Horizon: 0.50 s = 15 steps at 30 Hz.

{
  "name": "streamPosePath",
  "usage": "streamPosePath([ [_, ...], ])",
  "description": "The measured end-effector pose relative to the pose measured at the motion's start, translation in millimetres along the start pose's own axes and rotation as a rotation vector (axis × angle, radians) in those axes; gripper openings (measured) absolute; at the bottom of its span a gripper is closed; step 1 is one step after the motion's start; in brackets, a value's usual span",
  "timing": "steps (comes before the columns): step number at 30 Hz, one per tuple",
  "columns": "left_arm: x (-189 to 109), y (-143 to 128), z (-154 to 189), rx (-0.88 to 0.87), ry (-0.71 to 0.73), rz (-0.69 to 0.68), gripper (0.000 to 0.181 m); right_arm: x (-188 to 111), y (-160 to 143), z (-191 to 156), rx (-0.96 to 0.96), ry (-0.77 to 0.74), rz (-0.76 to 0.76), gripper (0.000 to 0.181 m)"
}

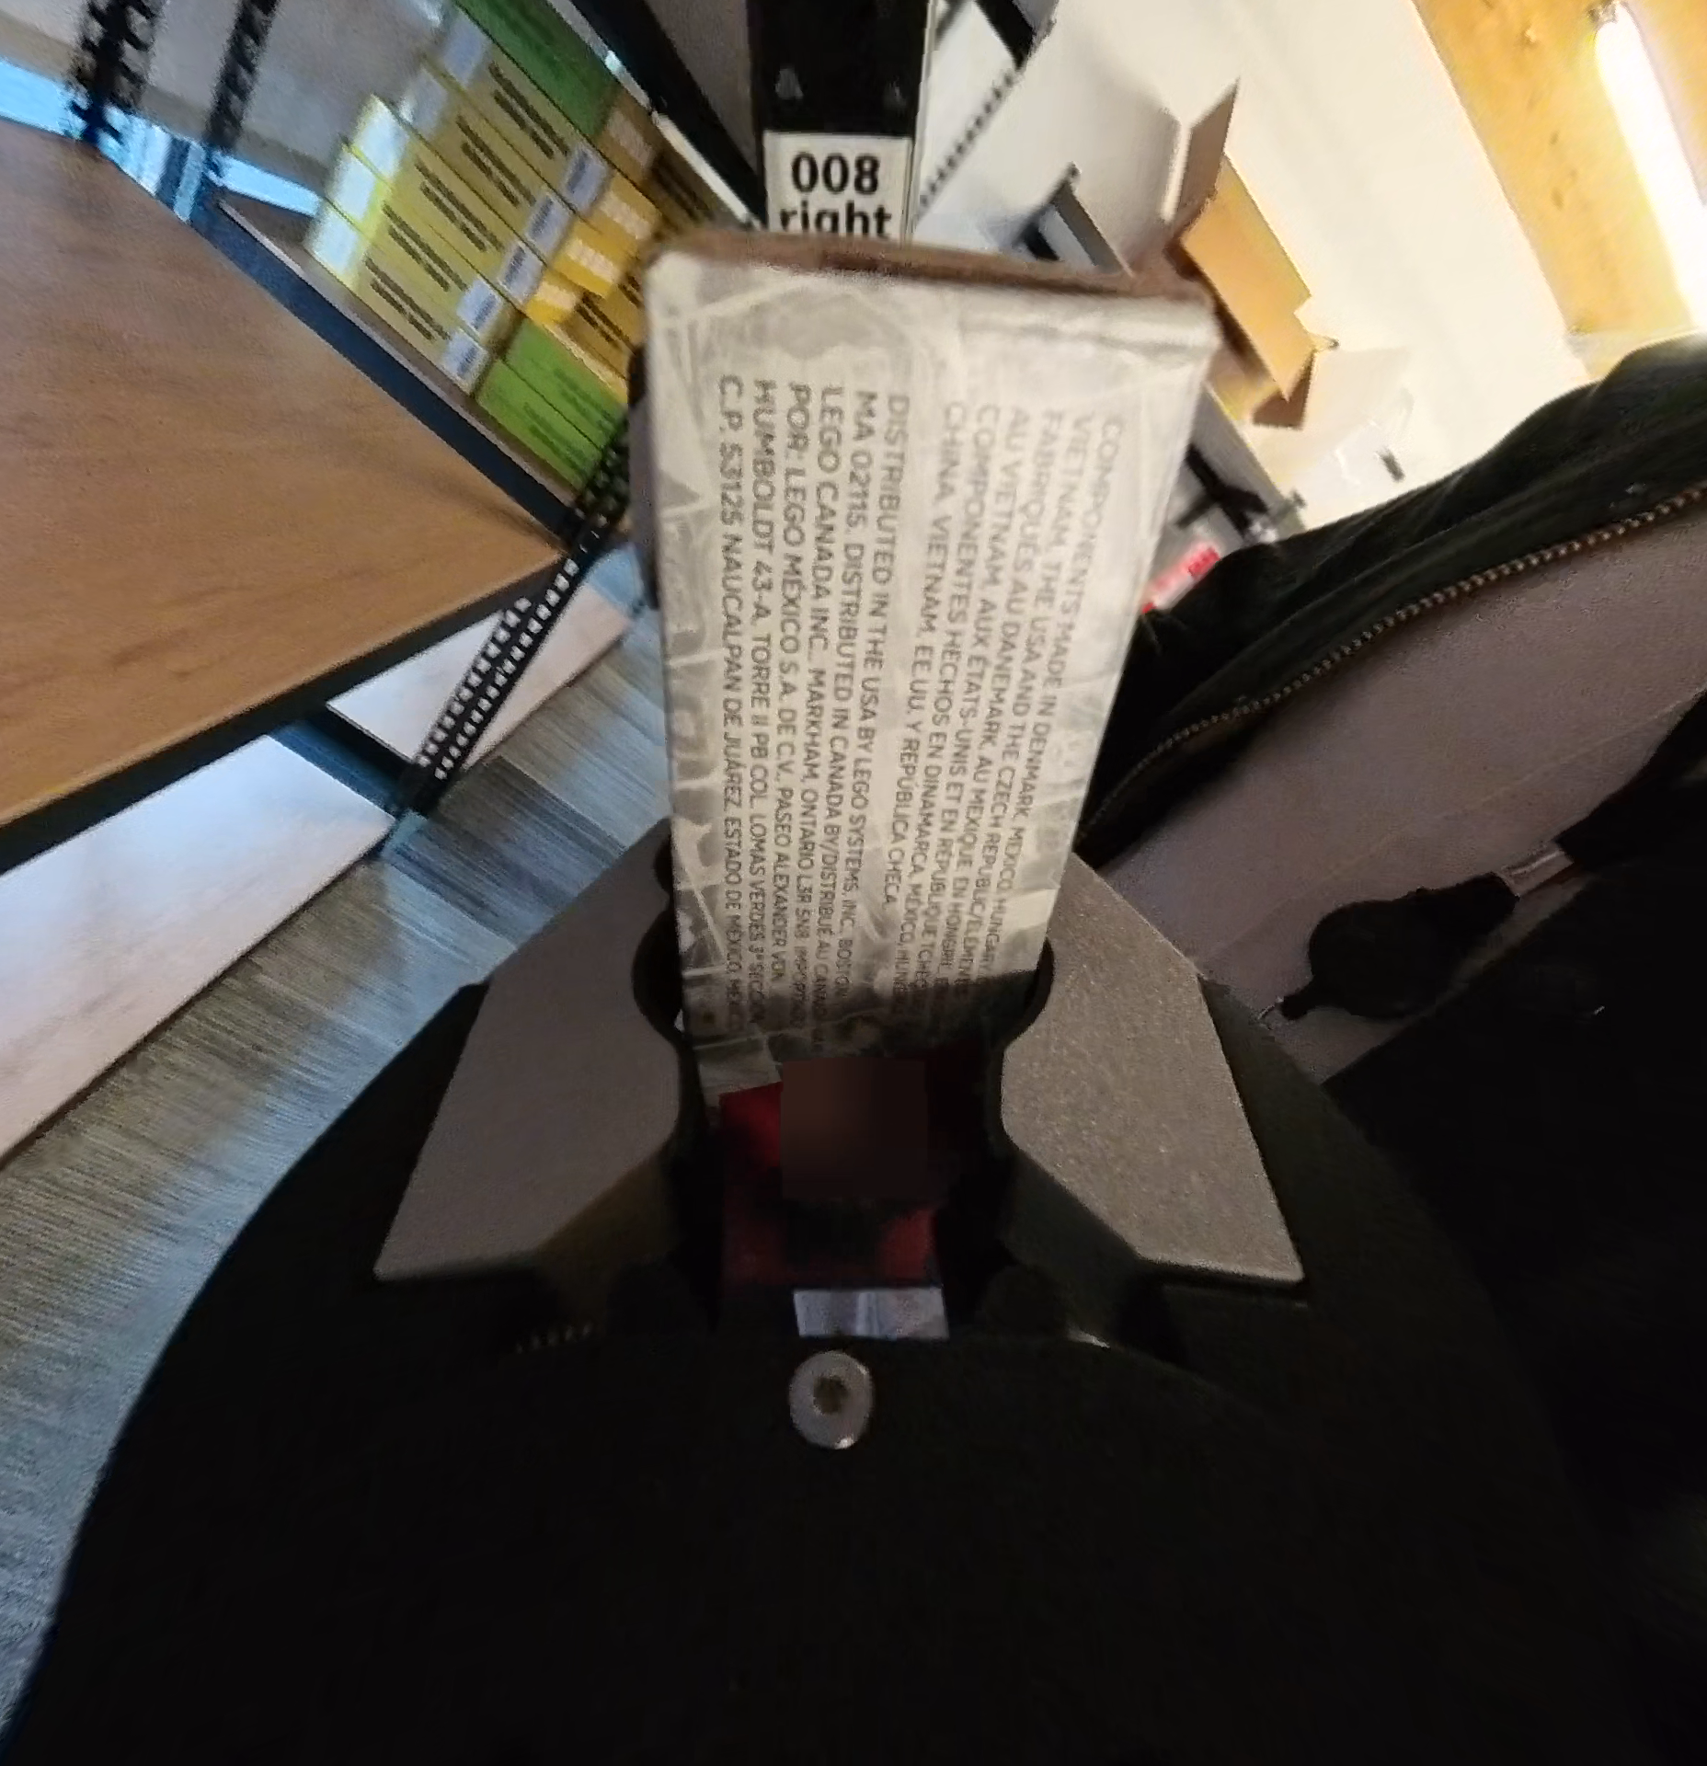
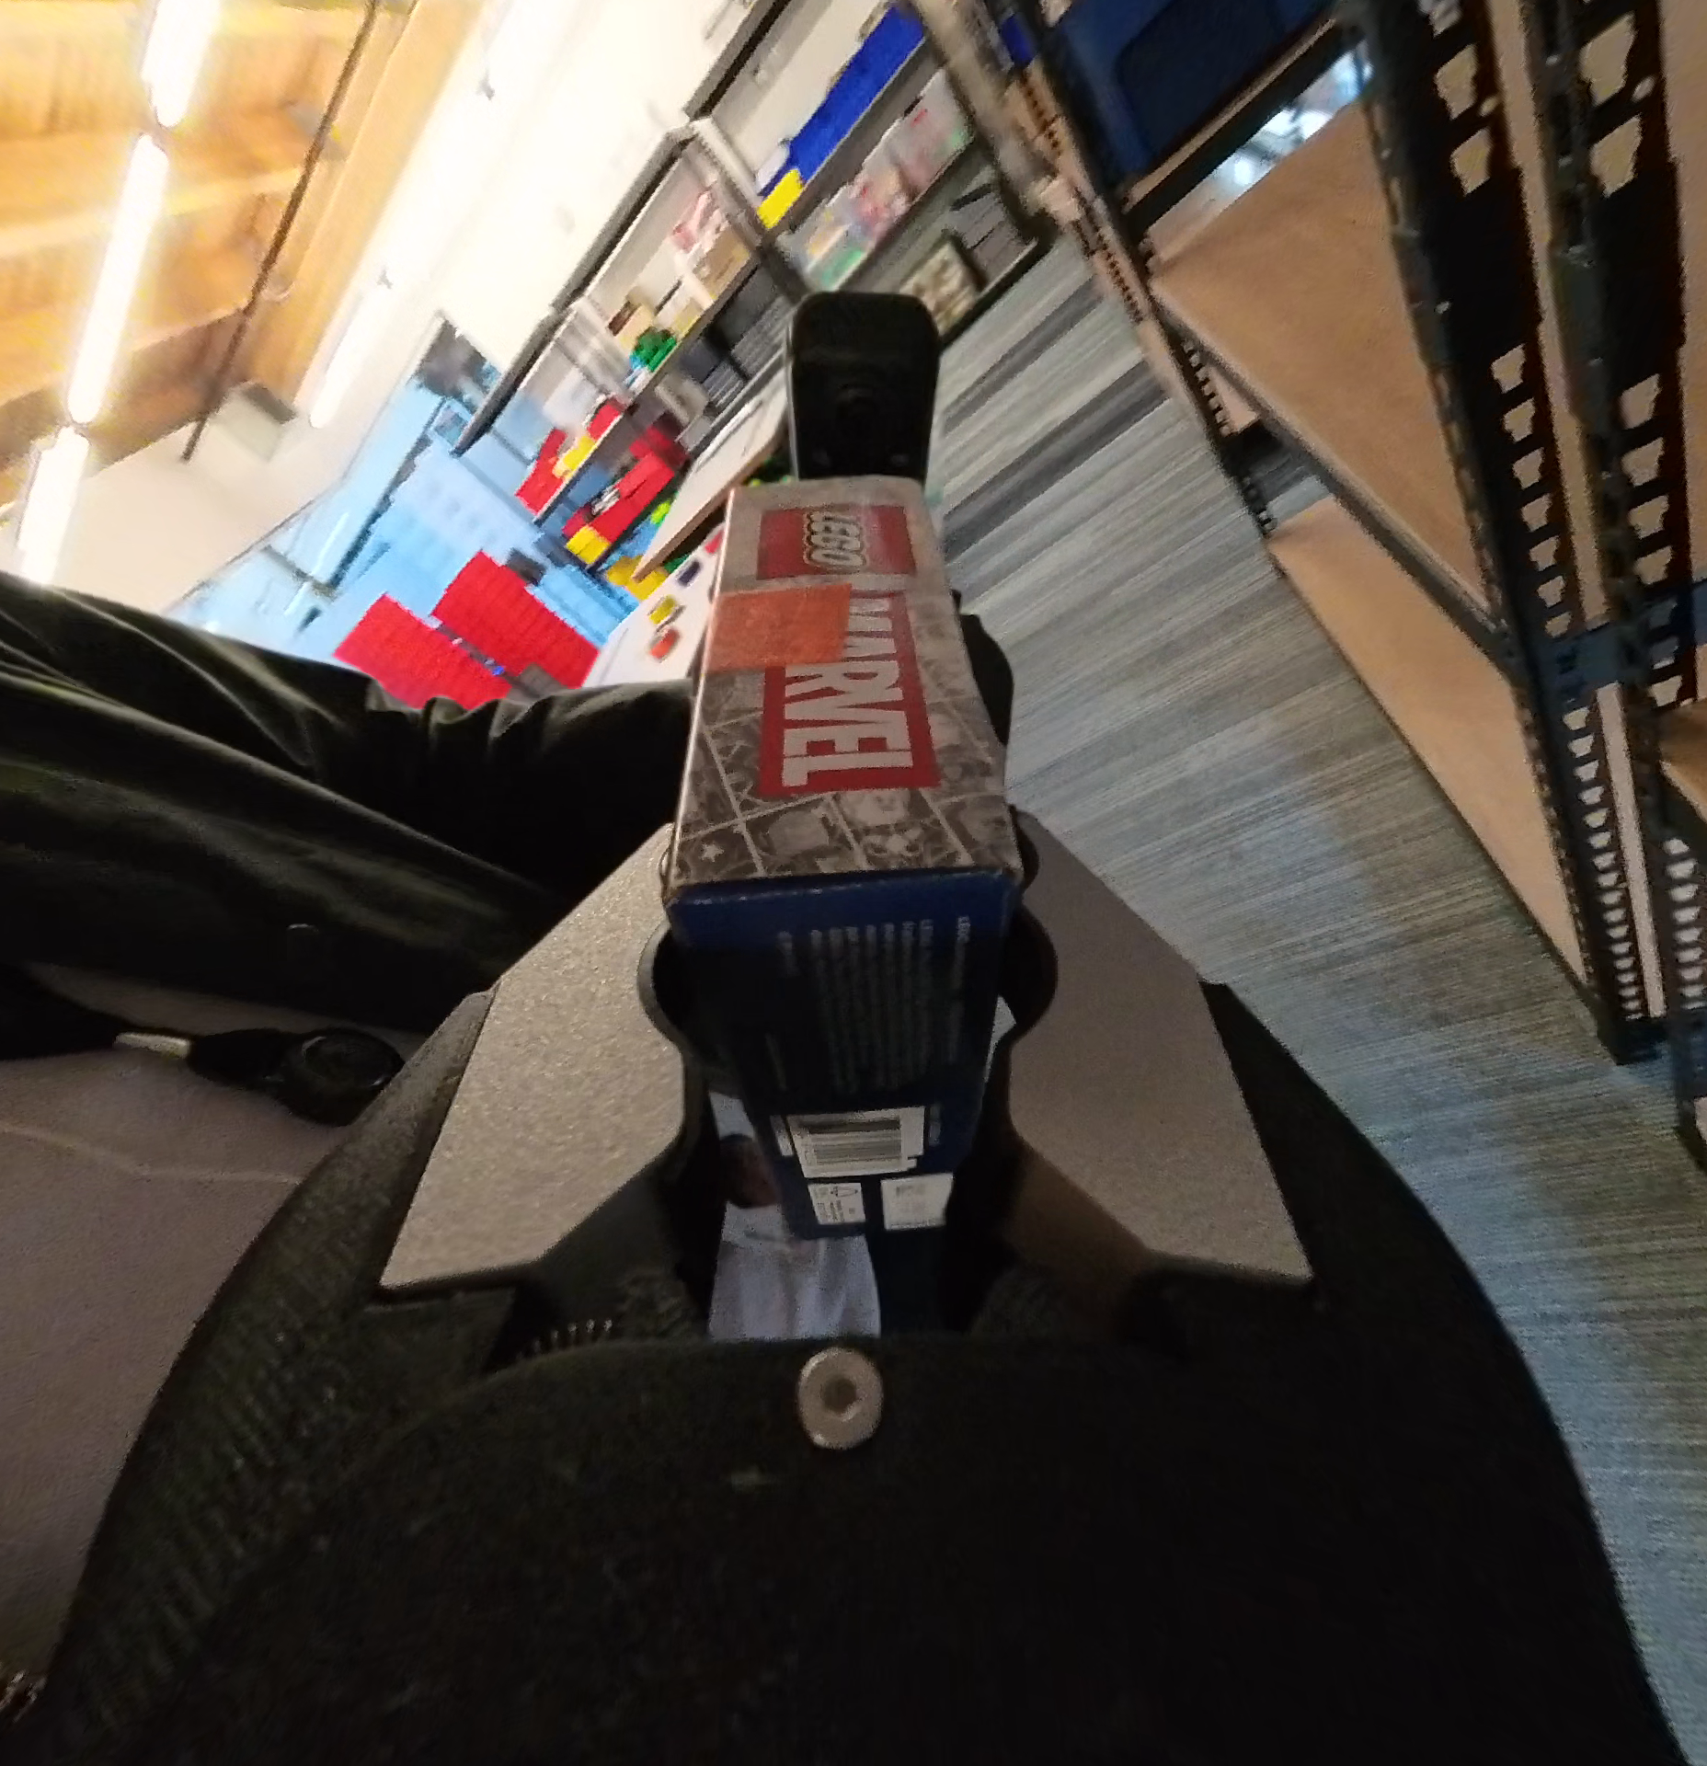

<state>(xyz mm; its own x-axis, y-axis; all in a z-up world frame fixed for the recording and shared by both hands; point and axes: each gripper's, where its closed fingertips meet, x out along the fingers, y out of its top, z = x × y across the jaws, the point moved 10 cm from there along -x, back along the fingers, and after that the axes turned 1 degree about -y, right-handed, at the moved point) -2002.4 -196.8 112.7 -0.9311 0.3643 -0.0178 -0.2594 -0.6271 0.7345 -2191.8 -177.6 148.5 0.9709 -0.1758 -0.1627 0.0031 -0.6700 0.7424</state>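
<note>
A long cardboard toy box spans between my two grippers. In the left wrist view its grey printed side (image 1: pixel 907 573) runs forward from my left gripper (image 1: pixel 864 889). The box touches the right finger (image 1: pixel 1117 956), but a dark gap shows beside the left finger (image 1: pixel 582 1003), so these jaws stand slightly open around it. In the right wrist view the box (image 2: pixel 831 726) shows red logo panels and a blue side. My right gripper (image 2: pixel 840 860) has both fingers pressed against the box's near end. The left gripper's black body (image 2: pixel 859 382) sits at the far end.
A wooden shelf board (image 1: pixel 209 478) and racks of yellow and green boxes (image 1: pixel 506 268) are on the left. Metal shelving (image 2: pixel 1499 478) stands on the right over grey carpet (image 2: pixel 1261 860). A person's dark jacket (image 2: pixel 257 764) is close by. Red bins (image 2: pixel 506 621) stand far off. Less than 4 cm separates the two grippers' tips.
</note>
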Motion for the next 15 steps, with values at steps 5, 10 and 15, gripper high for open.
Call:
streamPosePath([
  [5, 54.3, 3.7, 1.6, -0.023, 0.108, 0.087, 0.060, -53.1, -9.0, 19.8, 0.019, 0.149, -0.140, 0.061],
  [10, 102.2, -10.3, -9.9, -0.174, 0.095, 0.207, 0.057, -82.9, -35.6, 38.1, 0.207, 0.312, -0.194, 0.068],
  [15, 119.5, -36.9, -22.4, -0.298, 0.161, 0.303, 0.064, -89.2, -55.6, 61.1, 0.270, 0.319, -0.259, 0.061],
])
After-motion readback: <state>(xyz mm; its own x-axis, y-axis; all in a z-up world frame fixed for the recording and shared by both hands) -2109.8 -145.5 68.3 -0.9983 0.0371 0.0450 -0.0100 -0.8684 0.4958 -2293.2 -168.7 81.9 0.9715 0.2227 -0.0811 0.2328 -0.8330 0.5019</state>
